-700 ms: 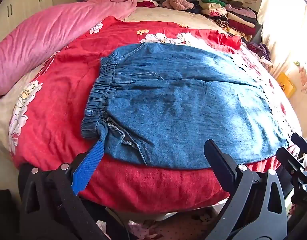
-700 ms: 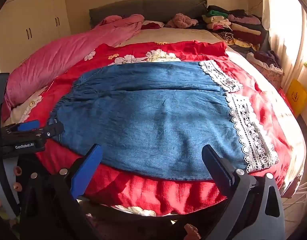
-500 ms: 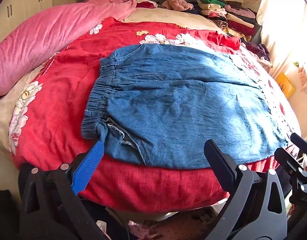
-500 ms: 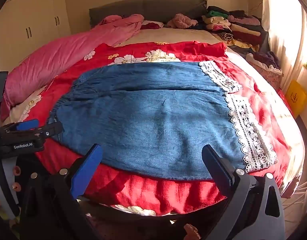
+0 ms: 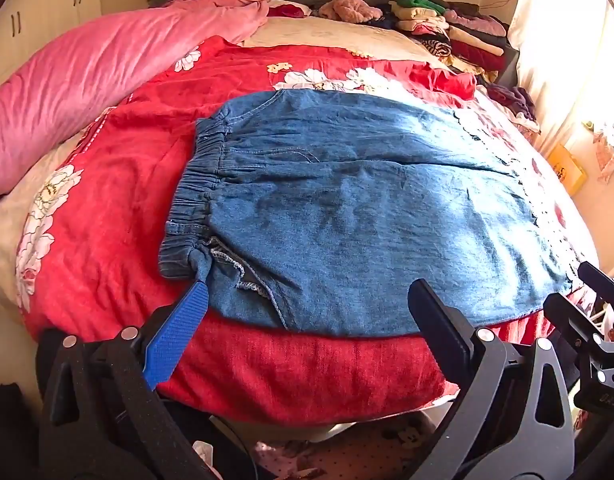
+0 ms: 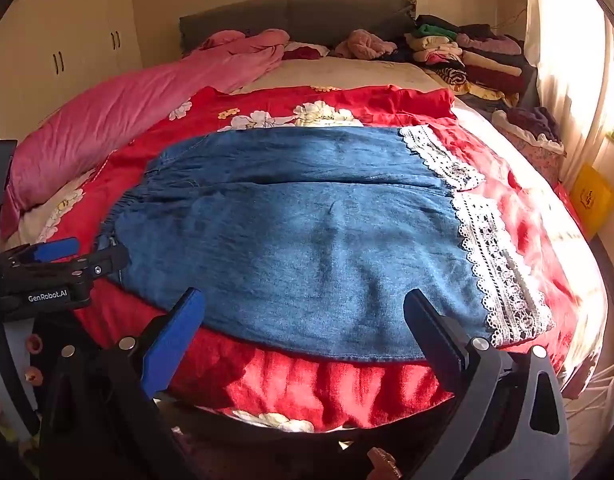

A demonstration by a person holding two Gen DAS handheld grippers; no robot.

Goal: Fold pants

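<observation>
Denim pants (image 5: 347, 208) lay flat on red floral cover (image 5: 119, 184), near bed's foot edge, waistband twd pink duvet (image 5: 79, 80) side, lace hems (image 6: 495, 256) twd window side. Left gripper (image 5: 307, 320) & right gripper (image 6: 303, 324) both wide apart, holding nothing, over near edge.

The pants (image 6: 307, 232) lie flat on the bedspread (image 6: 315, 388) over the bed (image 6: 347, 72), waistband to the left, lace hems to the right. A rolled quilt (image 6: 119, 108) lies along the left; stacked clothes (image 6: 467, 56) sit behind, at the headboard (image 6: 291, 12).
</observation>
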